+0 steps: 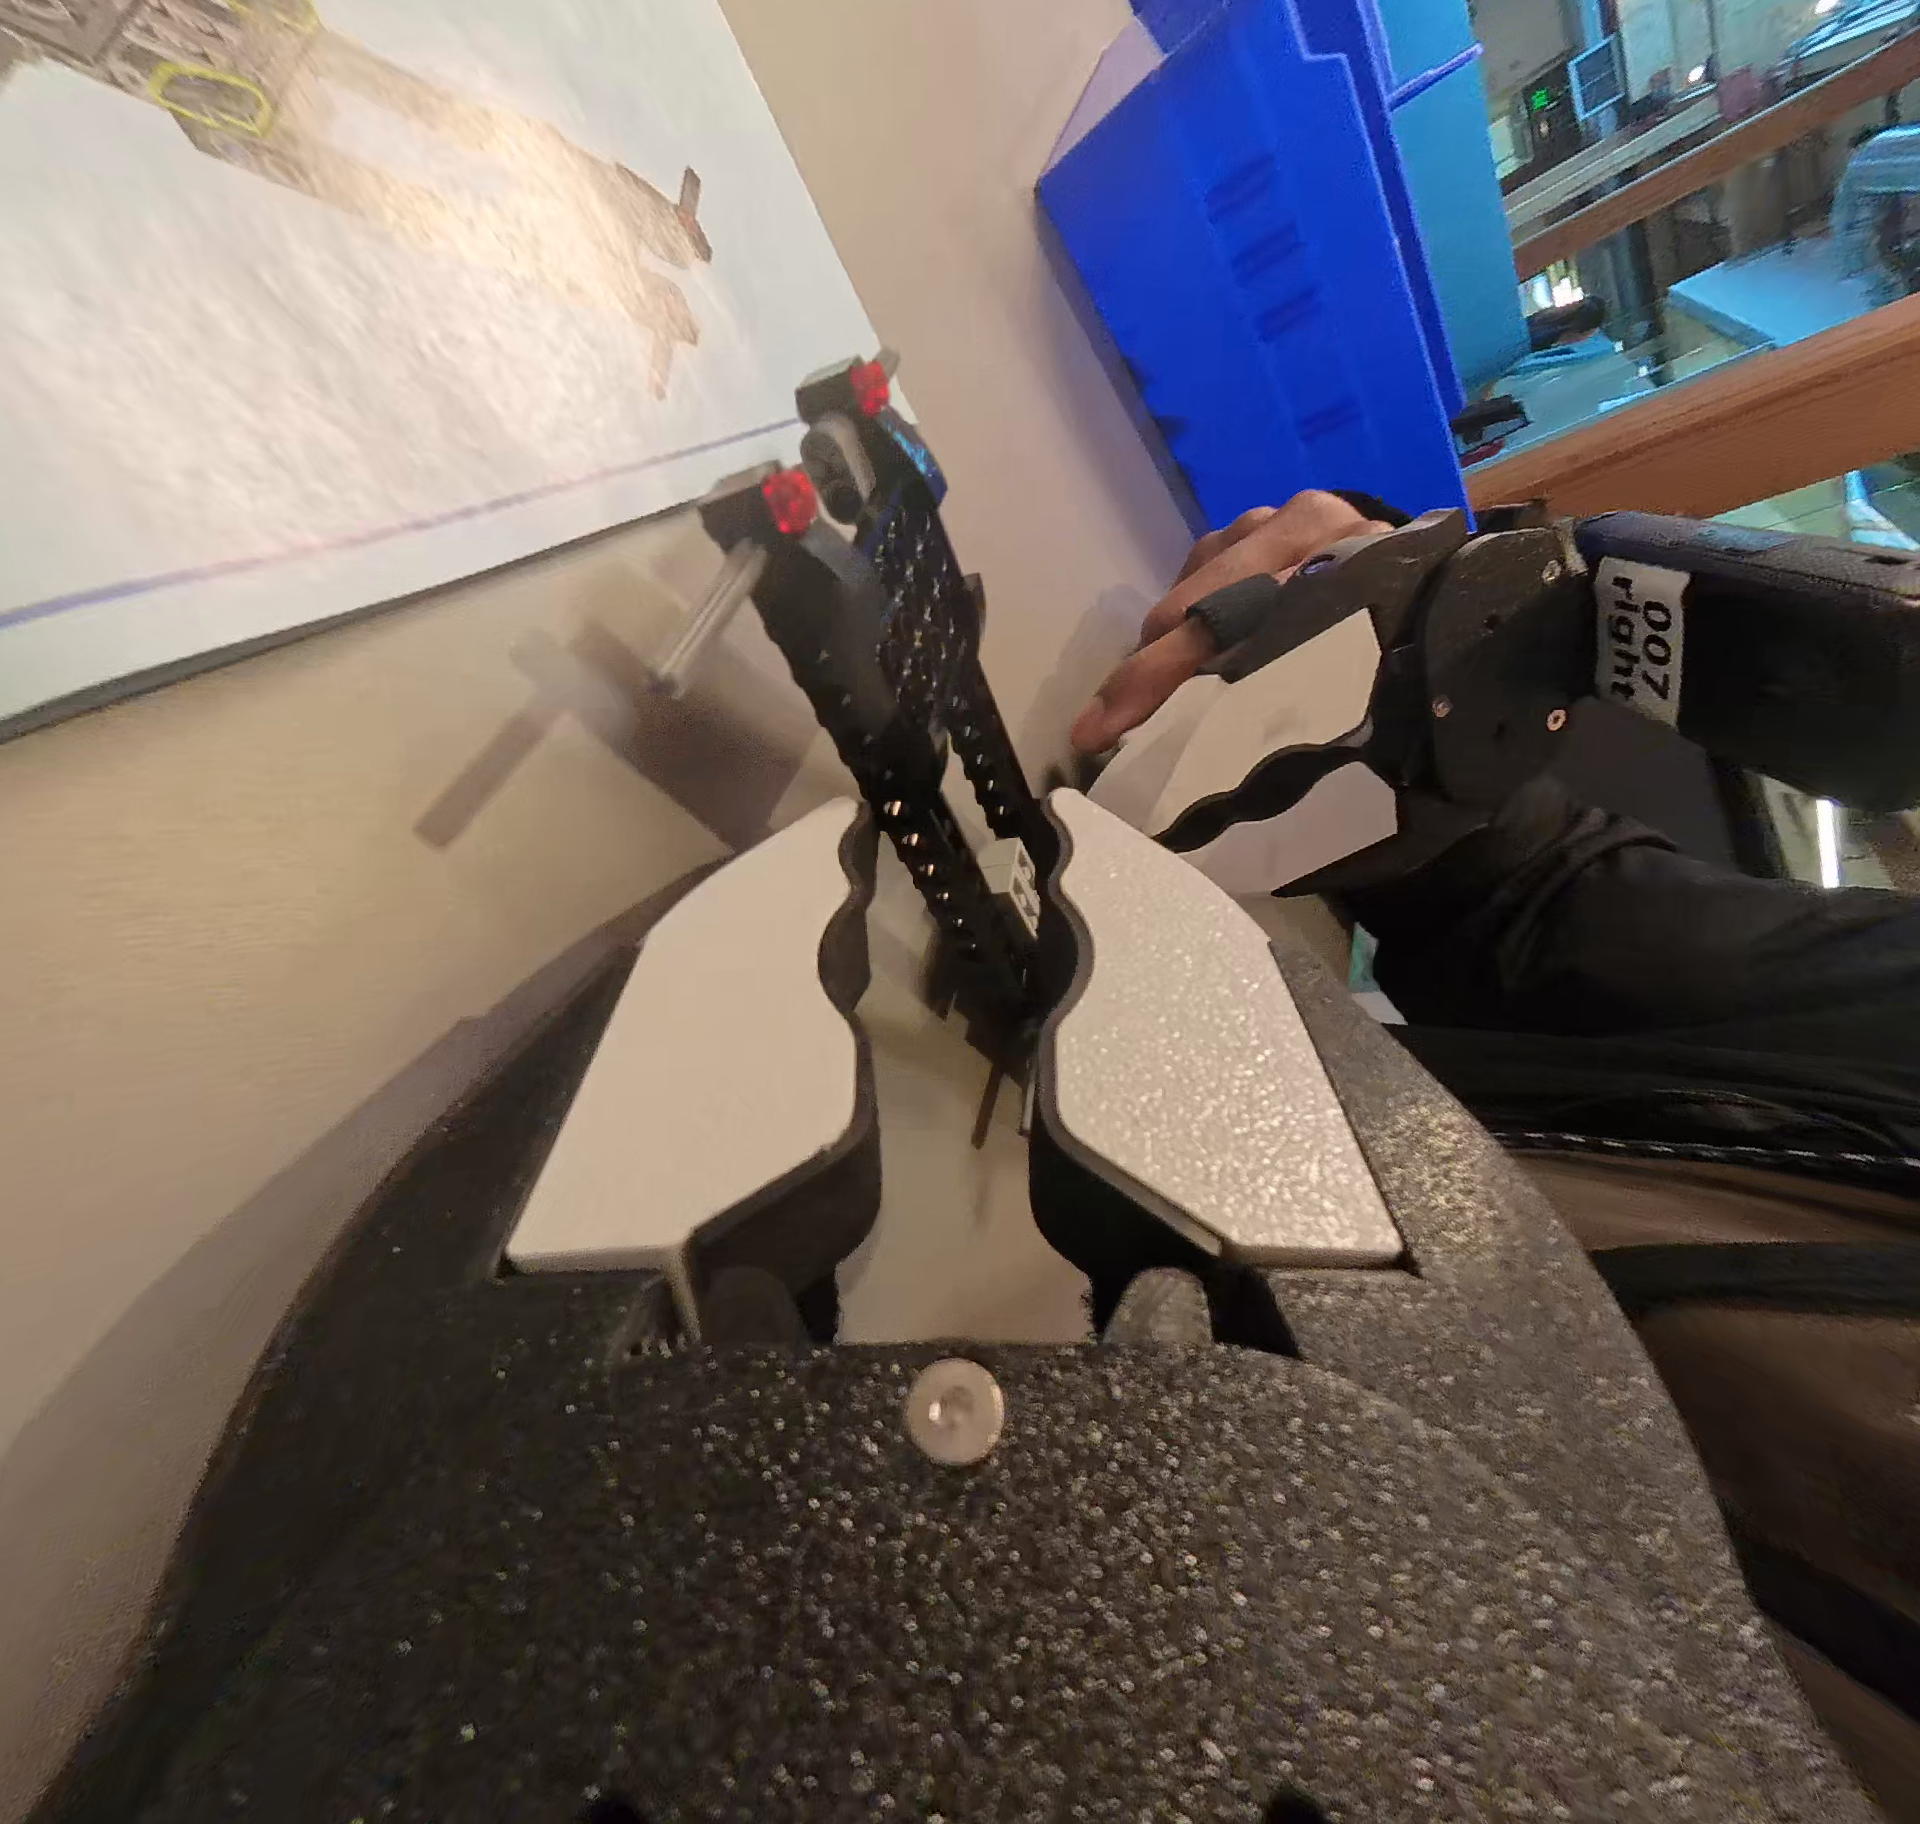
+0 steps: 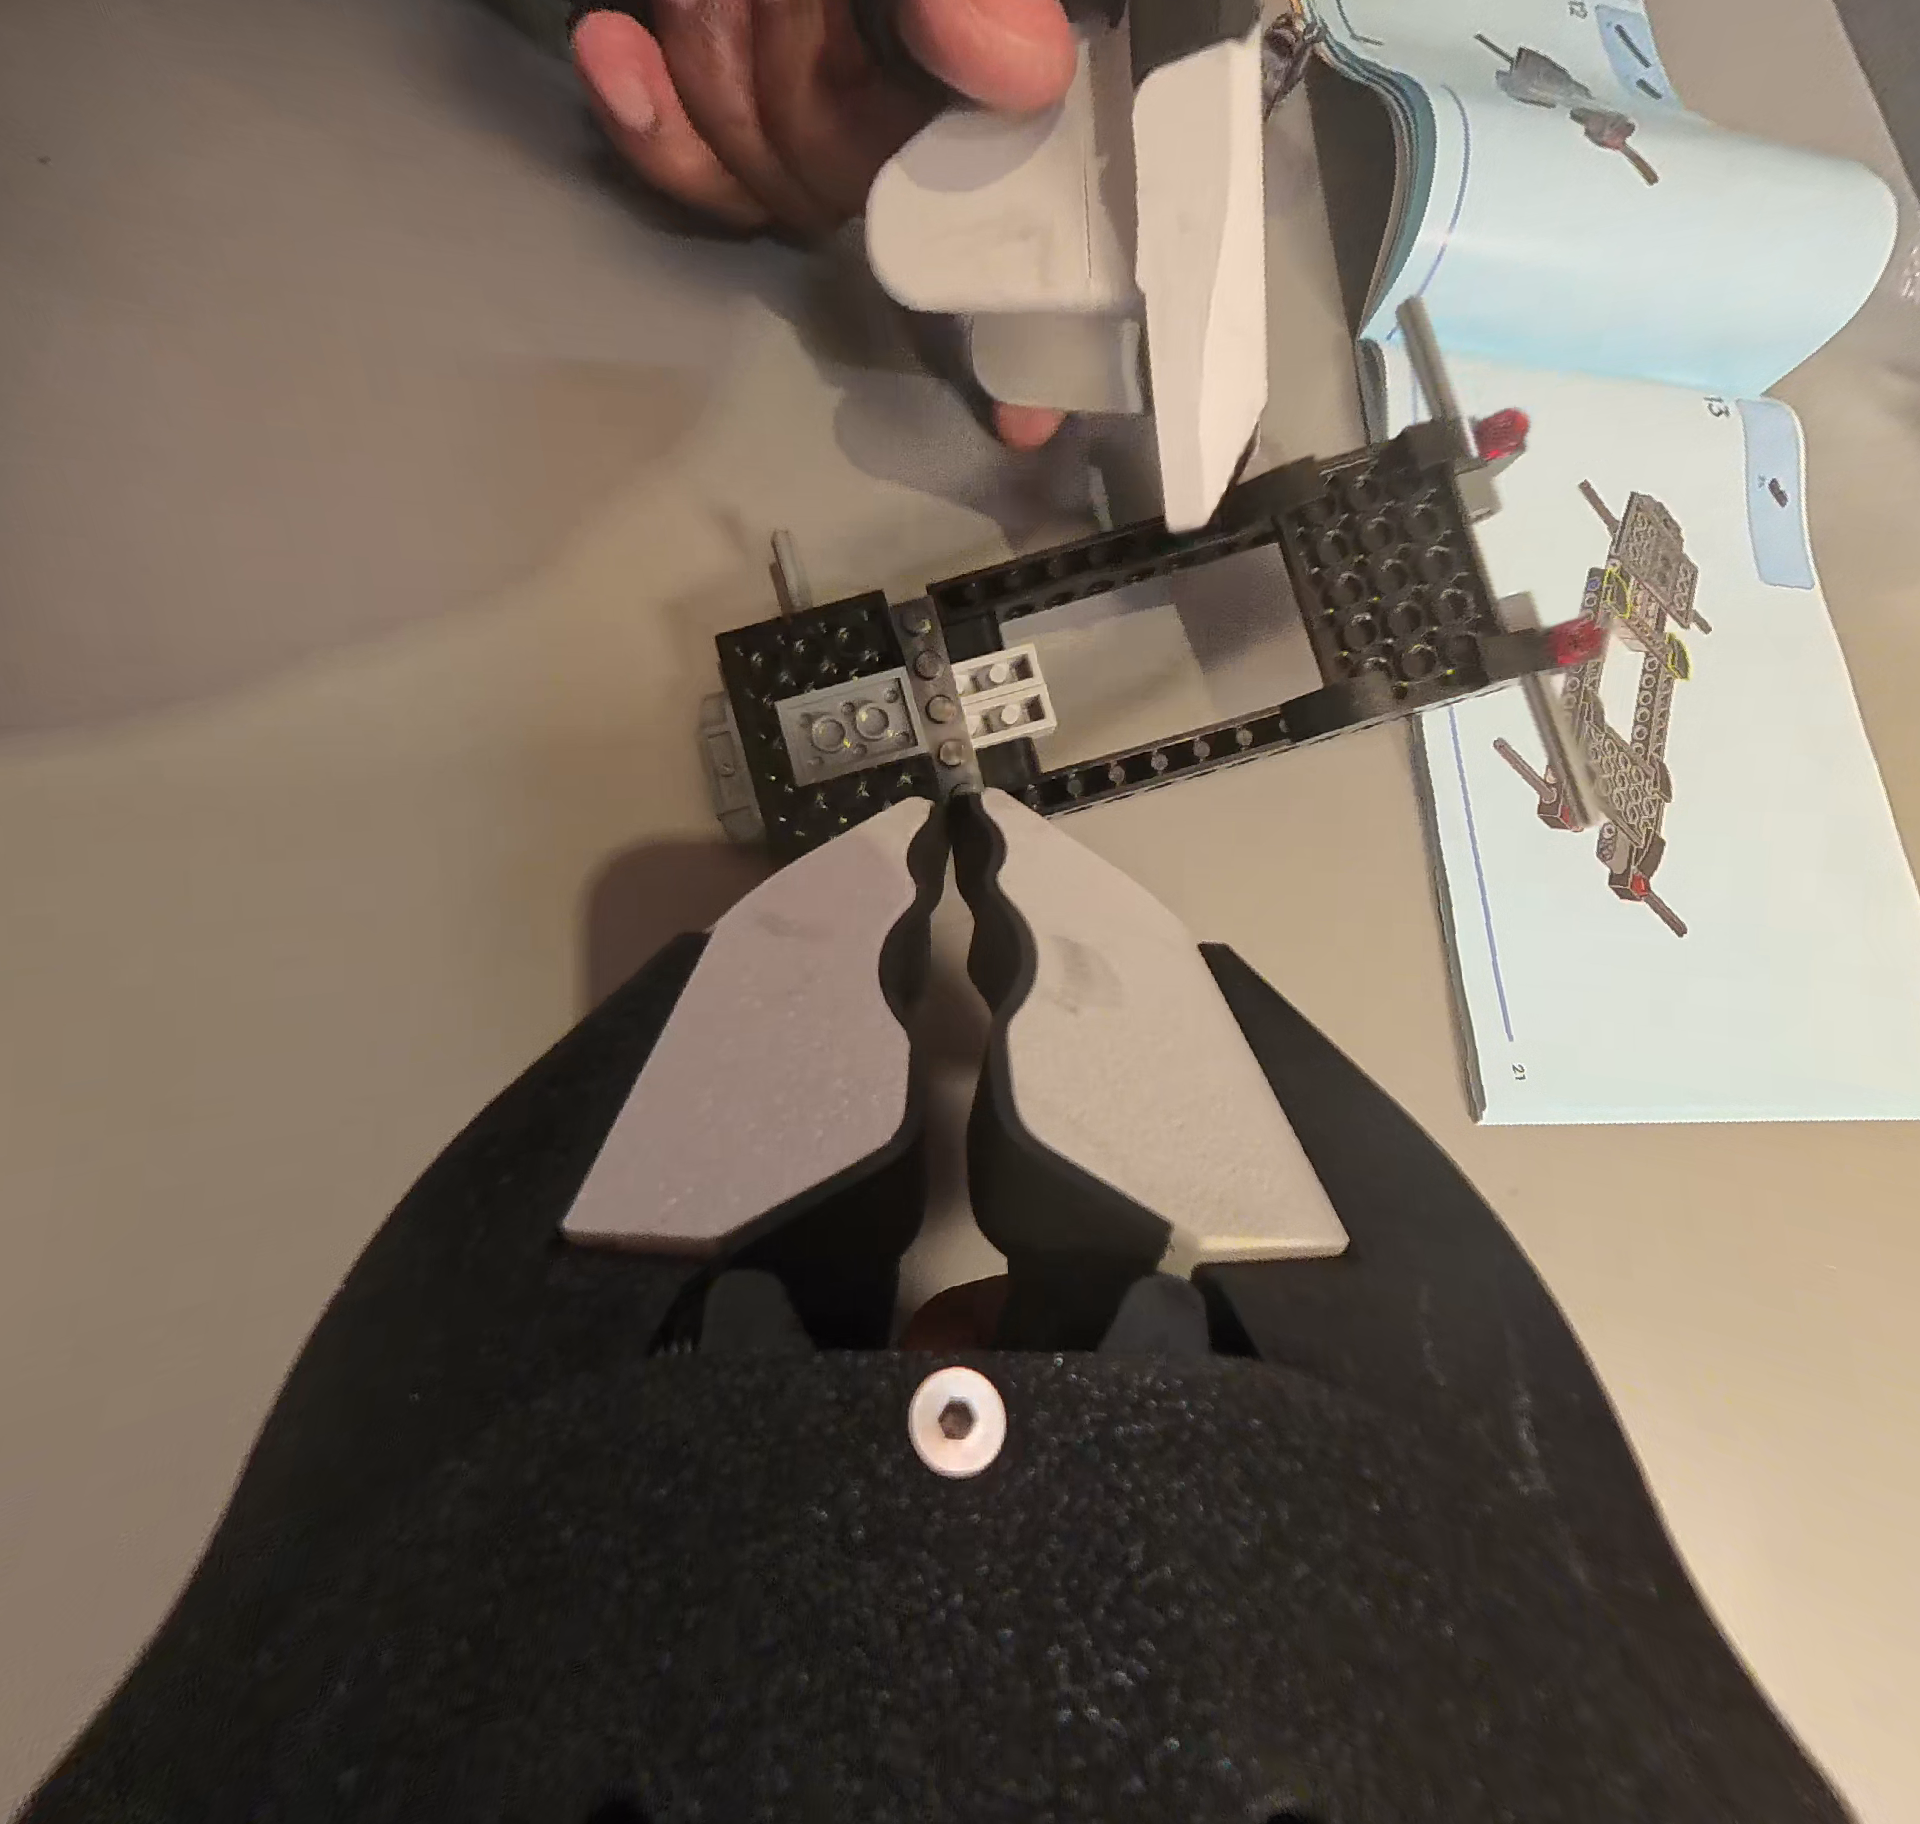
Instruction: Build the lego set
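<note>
The black lego frame lies on the table, with red studs and a grey axle at its far end. A dark grey strip plate crosses it beside a grey plate. My right gripper is shut, with its tips together at the near end of that strip plate. In the left wrist view the frame stands between the pads of my left gripper. That gripper is open, with a gap at its left pad. The left gripper is blurred above the frame's far beam.
The open instruction booklet lies to the right of the frame and also shows in the left wrist view. A blue bin stands behind. A hand is at the top. The right gripper is close beside the left one. The gap from one gripper's tips to the other's is roughly 6 cm.
</note>
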Available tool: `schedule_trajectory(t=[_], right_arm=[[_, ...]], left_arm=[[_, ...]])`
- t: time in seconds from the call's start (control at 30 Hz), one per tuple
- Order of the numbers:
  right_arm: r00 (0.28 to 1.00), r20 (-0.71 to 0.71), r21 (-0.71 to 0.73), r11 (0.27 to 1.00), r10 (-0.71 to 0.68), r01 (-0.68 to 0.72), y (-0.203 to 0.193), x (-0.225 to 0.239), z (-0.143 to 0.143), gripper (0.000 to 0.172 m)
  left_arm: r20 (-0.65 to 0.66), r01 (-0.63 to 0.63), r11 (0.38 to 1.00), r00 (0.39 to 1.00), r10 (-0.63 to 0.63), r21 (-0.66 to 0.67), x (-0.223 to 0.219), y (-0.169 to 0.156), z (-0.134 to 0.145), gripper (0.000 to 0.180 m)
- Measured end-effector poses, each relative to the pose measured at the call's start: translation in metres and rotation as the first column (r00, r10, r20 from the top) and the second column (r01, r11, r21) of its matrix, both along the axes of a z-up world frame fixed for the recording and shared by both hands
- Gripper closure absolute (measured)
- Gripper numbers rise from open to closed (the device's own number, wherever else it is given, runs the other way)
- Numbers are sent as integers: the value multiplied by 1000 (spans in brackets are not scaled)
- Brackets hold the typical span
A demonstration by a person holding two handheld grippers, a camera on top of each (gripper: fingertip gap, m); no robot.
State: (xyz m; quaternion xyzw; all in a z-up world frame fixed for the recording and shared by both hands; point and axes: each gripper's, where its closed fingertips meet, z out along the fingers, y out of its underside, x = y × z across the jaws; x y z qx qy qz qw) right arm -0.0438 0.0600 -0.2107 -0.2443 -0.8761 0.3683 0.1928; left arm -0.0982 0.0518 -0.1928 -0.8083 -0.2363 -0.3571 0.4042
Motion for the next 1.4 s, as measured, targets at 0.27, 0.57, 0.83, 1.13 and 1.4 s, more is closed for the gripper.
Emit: schedule_trajectory(t=[0.27,0.57,0.83,1.13,1.4], right_arm=[[1000,8,-35,999,-25,26,5,-2,5,164],[996,84,-79,997,23,-16,14,-2,3,156],[993,83,-57,996,80,-75,11,-2,-1,153],[994,83,-17,997,73,-72,11,-4,-6,164],[990,138,-130,991,36,-18,11,-6,4,164]], left_arm=[[-313,-30,999,950,17,-37,-35,-19,1,149],[-439,408,913,821,-364,7,33,-24,-1,162],[-477,457,890,782,-401,0,42,-24,-7,159],[-459,453,891,791,-405,-6,41,-23,-8,159],[-508,467,884,769,-387,34,39,-24,-2,154]])
